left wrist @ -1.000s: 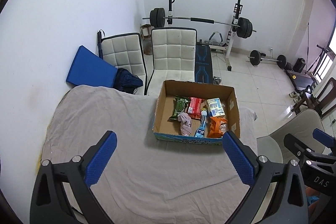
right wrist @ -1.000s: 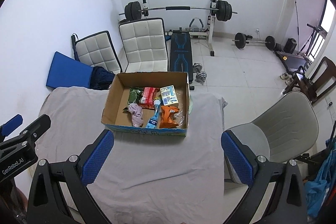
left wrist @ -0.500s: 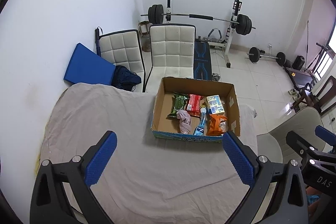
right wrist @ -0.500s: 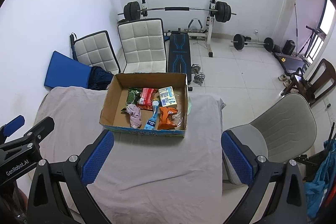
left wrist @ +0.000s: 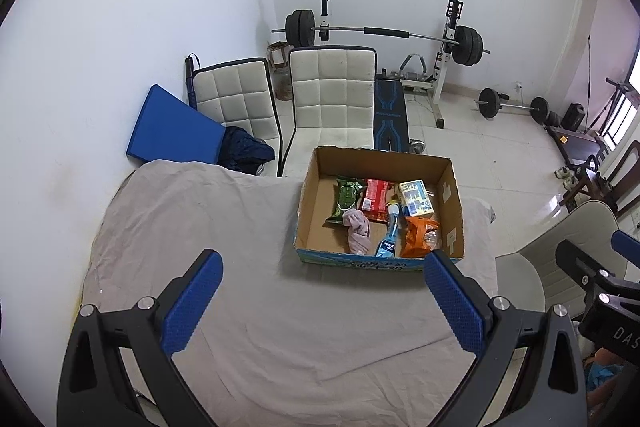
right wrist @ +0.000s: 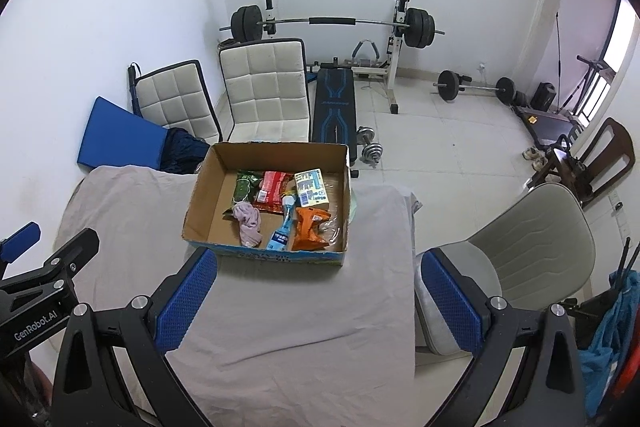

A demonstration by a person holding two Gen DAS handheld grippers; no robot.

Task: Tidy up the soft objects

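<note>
A cardboard box (left wrist: 452,195) stands open on the far part of a desk (left wrist: 240,227) covered with a wrinkled grey cloth. Inside it, a crumpled pink cloth (left wrist: 358,231) lies near the middle of the box floor, its long axis running from far to near, the bunched far end just beside a green packet (left wrist: 346,197) and the near end close to the box's near wall. Right of the cloth a blue-labelled bottle (left wrist: 390,231) lies on its side, its cap pointing far and its base toward the near wall. An orange packet (left wrist: 420,235) sits just right of the bottle; a red packet (left wrist: 374,197) and a white and blue carton (left wrist: 416,197) lie along the far side.

The left gripper (left wrist: 320,297) hovers over the near part of the desk with its blue-padded fingers (left wrist: 192,303) spread wide and nothing between them. The box lies beyond the fingertips, toward the right finger, well apart from both pads. The right gripper (right wrist: 316,291) is likewise spread wide and empty; in its view the box sits straight beyond the gap, nearer the left finger (right wrist: 188,301), and the pink cloth (right wrist: 250,223) is clear of the fingers. A grey chair (right wrist: 532,227) stands right of the desk.
</note>
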